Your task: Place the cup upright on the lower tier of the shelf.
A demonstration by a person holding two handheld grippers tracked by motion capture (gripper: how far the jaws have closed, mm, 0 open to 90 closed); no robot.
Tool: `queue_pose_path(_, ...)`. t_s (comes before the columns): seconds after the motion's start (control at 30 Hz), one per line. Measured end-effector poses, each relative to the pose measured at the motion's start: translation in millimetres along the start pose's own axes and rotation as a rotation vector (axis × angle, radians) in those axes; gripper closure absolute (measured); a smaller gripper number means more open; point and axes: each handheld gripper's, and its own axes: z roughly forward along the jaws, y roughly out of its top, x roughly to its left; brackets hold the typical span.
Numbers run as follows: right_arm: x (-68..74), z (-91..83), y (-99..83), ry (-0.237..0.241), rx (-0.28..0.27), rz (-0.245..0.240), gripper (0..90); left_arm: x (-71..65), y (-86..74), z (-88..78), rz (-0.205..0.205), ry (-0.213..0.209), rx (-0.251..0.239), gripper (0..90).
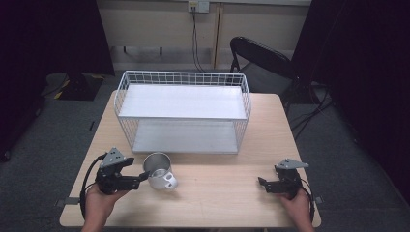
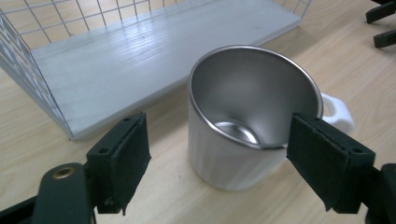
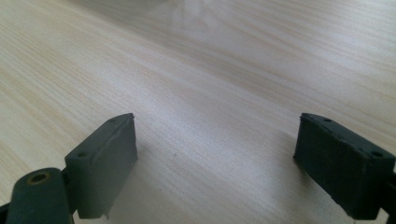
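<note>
A white mug with a steel inside and a white handle stands upright on the wooden table, just in front of the wire rack. My left gripper is open at the mug's left side. In the left gripper view the mug sits just ahead of and partly between the wide-apart jaws of the left gripper; whether a pad touches it I cannot tell. My right gripper rests open near the table's front right, and the right gripper has bare wood between its jaws.
A white wire rack with two white shelves stands across the middle of the table, its open front facing me; its lower shelf lies just behind the mug. A black folding chair stands behind the table's far right corner.
</note>
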Motion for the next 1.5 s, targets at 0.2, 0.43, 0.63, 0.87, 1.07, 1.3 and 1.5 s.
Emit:
queue_pose_path(0.2, 0.0, 0.0, 0.0, 0.0, 0.0, 0.0, 11.9, -0.3, 7.0, 6.8, -0.007, 0.029, -0.016, 25.6)
queue_pose_path(0.43, 0.0, 0.0, 0.0, 0.0, 0.0, 0.0, 11.9, 1.6, 10.4, 14.0, -0.017, 0.04, -0.02, 34.4)
queue_pose_path(0.63, 0.0, 0.0, 0.0, 0.0, 0.0, 0.0, 11.9, 1.8, 8.6, 21.0, -0.027, 0.038, -0.001, 40.1)
queue_pose_path(0.87, 0.0, 0.0, 0.0, 0.0, 0.0, 0.0, 11.9, 4.2, 9.5, 22.0, -0.047, 0.055, 0.009, 48.9)
queue_pose_path(1.07, -0.4, 0.3, 0.3, 0.001, 0.0, -0.002, 11.9, 6.9, 9.5, 22.6, -0.069, 0.068, 0.018, 55.4)
queue_pose_path(1.3, -0.4, 0.3, 0.3, 0.002, 0.0, -0.002, 11.9, 5.3, 11.6, 26.9, -0.093, 0.066, 0.038, 61.5)
queue_pose_path(1.5, -0.4, 0.3, 0.3, 0.002, 0.0, -0.002, 11.9, 3.4, 13.1, 29.5, -0.094, 0.063, 0.044, 68.5)
